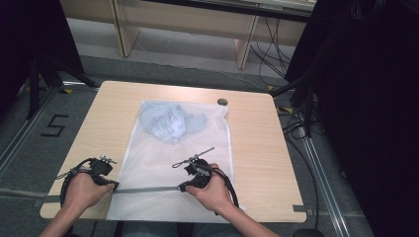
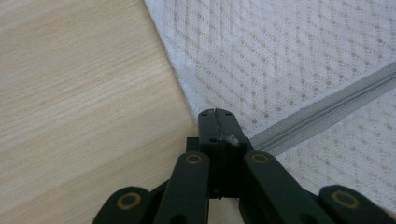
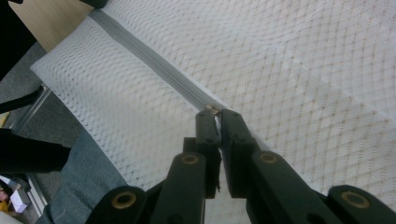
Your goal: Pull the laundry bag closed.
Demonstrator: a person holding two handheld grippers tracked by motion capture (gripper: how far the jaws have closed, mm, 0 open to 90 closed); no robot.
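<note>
A white mesh laundry bag lies flat on the wooden table, with a crumpled pale blue garment inside at its far end. A grey zipper crosses the bag's near end. At the zipper's left end, on the bag's edge, my left gripper is shut; in the left gripper view the jaws meet over that end of the zipper. My right gripper is shut on the small metal zipper pull, about mid-width of the bag.
A small dark round object sits on the table near the bag's far right corner. Bare wood lies left of the bag. The bag's near end hangs over the table's front edge above a person's trouser leg.
</note>
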